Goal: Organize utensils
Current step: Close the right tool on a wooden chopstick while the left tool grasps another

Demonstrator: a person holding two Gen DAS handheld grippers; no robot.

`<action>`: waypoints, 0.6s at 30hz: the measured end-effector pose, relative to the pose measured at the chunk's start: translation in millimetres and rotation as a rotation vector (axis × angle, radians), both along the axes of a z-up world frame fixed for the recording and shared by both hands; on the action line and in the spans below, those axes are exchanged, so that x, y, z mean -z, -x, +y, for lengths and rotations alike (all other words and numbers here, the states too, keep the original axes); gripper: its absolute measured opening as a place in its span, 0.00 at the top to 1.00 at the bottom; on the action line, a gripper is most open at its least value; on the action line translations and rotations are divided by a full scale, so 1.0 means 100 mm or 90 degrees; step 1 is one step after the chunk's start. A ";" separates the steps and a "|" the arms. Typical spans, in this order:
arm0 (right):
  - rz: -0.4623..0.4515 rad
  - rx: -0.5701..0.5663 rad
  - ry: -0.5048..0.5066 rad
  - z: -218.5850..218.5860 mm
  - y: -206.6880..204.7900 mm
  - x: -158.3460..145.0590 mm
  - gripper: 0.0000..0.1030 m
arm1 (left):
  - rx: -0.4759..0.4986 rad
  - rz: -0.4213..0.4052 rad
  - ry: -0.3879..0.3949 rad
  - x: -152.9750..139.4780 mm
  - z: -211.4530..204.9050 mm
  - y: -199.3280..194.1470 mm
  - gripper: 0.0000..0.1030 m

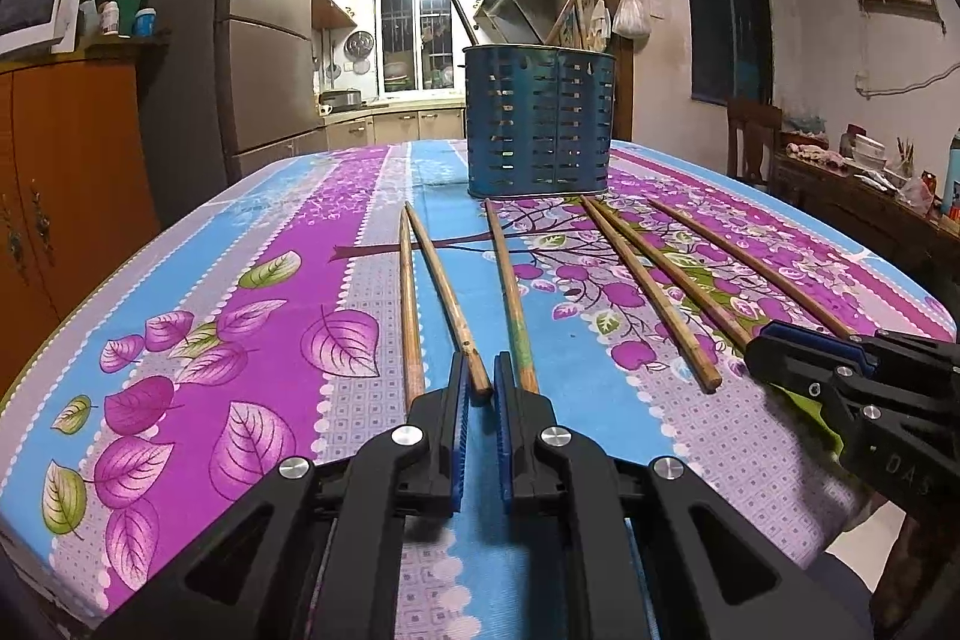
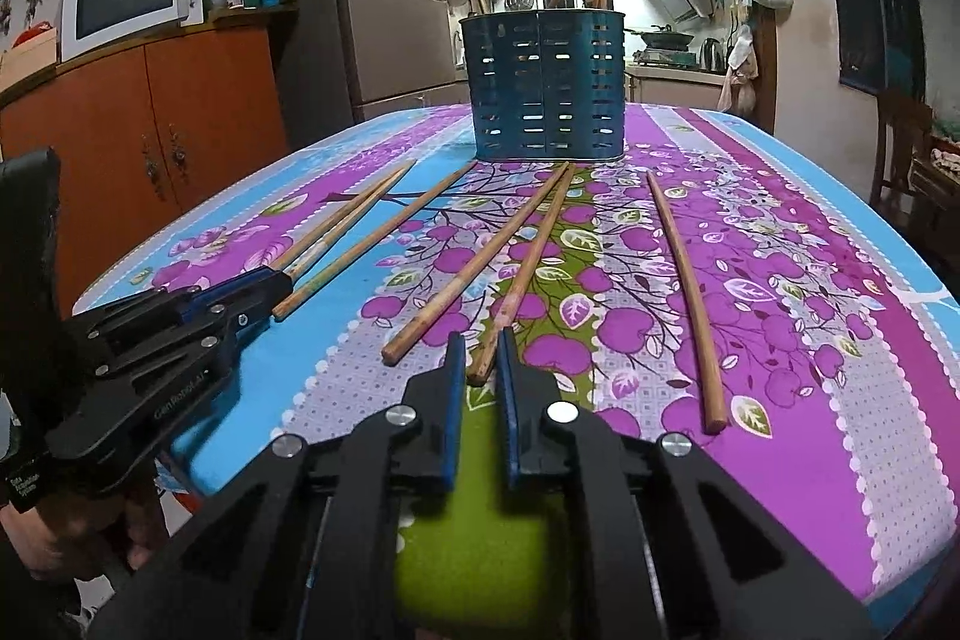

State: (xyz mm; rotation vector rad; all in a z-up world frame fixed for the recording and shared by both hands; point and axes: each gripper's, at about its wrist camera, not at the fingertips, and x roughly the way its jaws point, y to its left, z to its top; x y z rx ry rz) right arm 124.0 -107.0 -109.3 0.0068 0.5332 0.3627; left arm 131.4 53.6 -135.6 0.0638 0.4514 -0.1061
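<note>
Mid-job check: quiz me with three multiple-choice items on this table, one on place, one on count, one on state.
1. Where does the blue holder stand? A) beyond the chopsticks' far ends B) between the claws C) on the cabinet
2. How many chopsticks lie on the tablecloth? A) four B) six C) eight
3. The right claw is: A) open above the holder B) closed on a chopstick end C) gripping the holder
Answers: 1A, it stands past all the sticks; 2B, six are countable; 3B, its pads flank one stick's near end.
</note>
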 end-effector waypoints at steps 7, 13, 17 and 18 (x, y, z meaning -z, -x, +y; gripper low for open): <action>-0.003 0.008 -0.034 -0.10 0.01 -0.03 0.94 | -0.010 -0.008 -0.010 -0.02 -0.01 0.03 0.92; -0.044 0.008 -0.016 -0.18 0.13 -0.25 0.95 | -0.002 -0.064 -0.025 -0.25 -0.05 0.24 0.93; -0.097 0.006 -0.001 -0.24 0.25 -0.51 0.95 | 0.005 -0.121 -0.032 -0.54 -0.07 0.41 0.93; -0.111 0.003 0.001 -0.26 0.27 -0.60 0.95 | 0.007 -0.133 -0.031 -0.61 -0.08 0.44 0.93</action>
